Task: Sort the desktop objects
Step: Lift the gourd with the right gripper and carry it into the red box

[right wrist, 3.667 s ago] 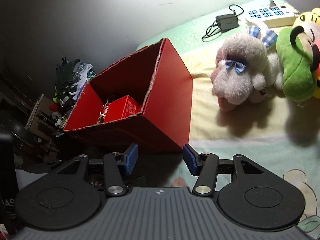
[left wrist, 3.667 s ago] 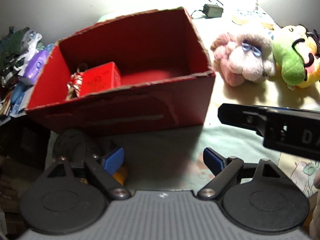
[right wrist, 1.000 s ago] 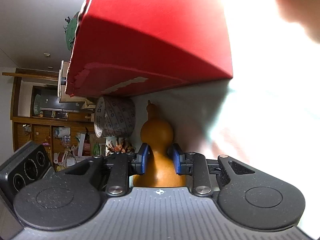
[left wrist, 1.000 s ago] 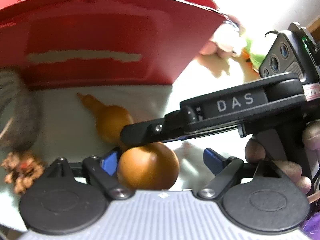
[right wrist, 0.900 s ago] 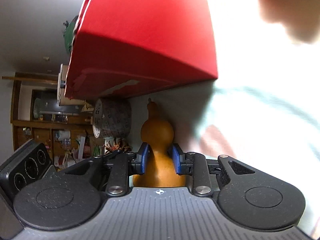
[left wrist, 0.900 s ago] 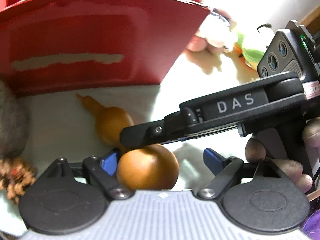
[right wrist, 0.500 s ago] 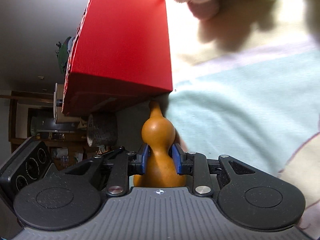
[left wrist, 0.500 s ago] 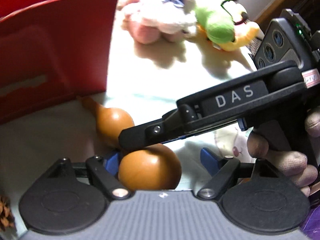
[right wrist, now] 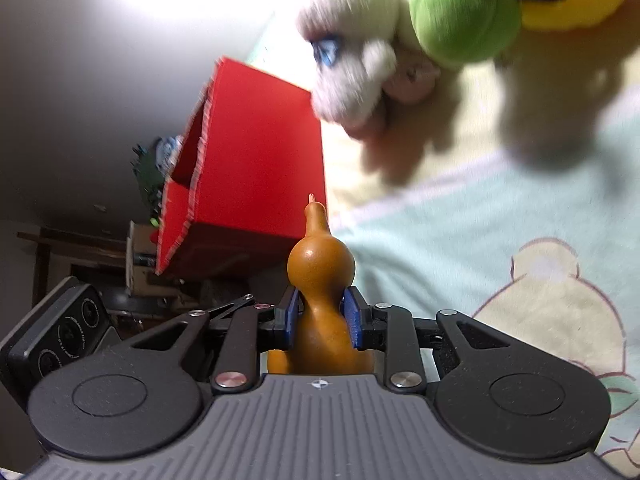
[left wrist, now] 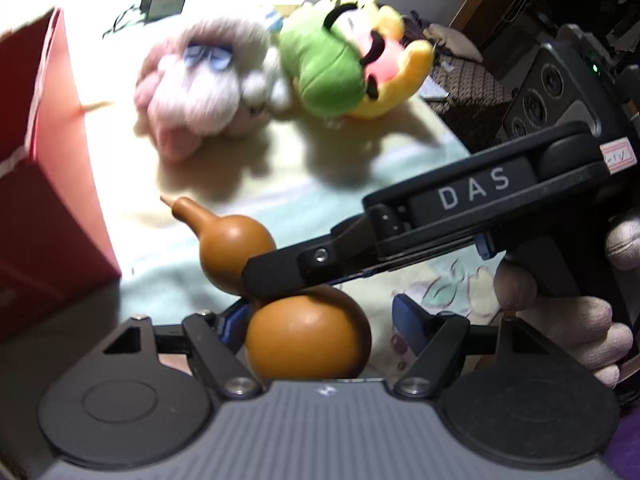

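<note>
An orange-brown gourd [right wrist: 320,268] is clamped at its waist by my right gripper [right wrist: 322,316], shut on it, stem pointing forward. In the left wrist view the same gourd [left wrist: 240,248] shows both bulbs, and the right gripper [left wrist: 260,284] reaches in from the right, held by a hand [left wrist: 580,320]. My left gripper [left wrist: 320,320] is open; the gourd's lower bulb lies between its blue pads [left wrist: 404,320], nearer the left pad. The red cardboard box [right wrist: 256,160] stands ahead to the left, its corner close to the gourd's stem.
A white-and-pink plush [left wrist: 200,80] and a green-and-yellow plush [left wrist: 340,60] lie on the pale printed cloth [left wrist: 280,176] beyond the gourd. The red box wall [left wrist: 48,200] fills the left edge. A charger [left wrist: 160,0] lies at the back; dark furniture [left wrist: 472,88] stands right.
Both views have swung from the red box front toward the plush toys. The gourd has moved right along the box to its corner, still in the right gripper. The left gripper stays open.
</note>
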Demonstrator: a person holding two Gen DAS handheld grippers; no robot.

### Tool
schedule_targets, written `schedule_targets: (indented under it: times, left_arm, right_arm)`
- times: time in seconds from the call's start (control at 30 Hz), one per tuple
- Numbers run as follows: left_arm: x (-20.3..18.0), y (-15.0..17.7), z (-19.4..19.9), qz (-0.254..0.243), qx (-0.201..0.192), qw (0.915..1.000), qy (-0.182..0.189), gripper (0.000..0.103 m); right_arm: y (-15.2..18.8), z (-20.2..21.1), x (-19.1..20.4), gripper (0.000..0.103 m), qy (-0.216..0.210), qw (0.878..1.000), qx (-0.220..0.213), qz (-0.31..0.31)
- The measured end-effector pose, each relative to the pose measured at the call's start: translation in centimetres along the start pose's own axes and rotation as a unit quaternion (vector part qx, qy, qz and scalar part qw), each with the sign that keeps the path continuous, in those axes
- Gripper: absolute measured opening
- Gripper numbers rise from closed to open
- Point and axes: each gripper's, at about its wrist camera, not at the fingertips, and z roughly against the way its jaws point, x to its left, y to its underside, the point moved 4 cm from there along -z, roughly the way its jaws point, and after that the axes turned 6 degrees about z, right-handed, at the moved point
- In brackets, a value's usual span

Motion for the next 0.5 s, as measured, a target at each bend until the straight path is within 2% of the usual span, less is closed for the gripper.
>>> schedule_targets:
  times: [0.07,0.13,0.27,0.5]
  left_arm:
    - [-0.7,-1.2,0.8,-0.01,-0.017,0.9998,-0.001,0.075]
    - [-1.2,-2.4,1.7,-0.023,-0.033,0.9992,-0.007,0.075]
    - [-1.4,-4.4,3.9,-0.046,-0.067,0.9965,-0.016,0.075]
    - [1.9,-7.5,9.1,-0.057,-0.116,0.9915,-0.014,0.075]
  right_arm:
    - [-0.4,0.1,1.5,0.029,-0.007,1.0,-0.02,0.009]
    - [-0.9,-1.9,5.4,0.029,-0.012,0.999,-0.04,0.02]
    - [-2.7,-1.9,7.8,0.029,-0.024,0.996,-0.07,0.047]
    - [-5.8,-4.3,13.7,0.029,-0.041,0.99,-0.103,0.093]
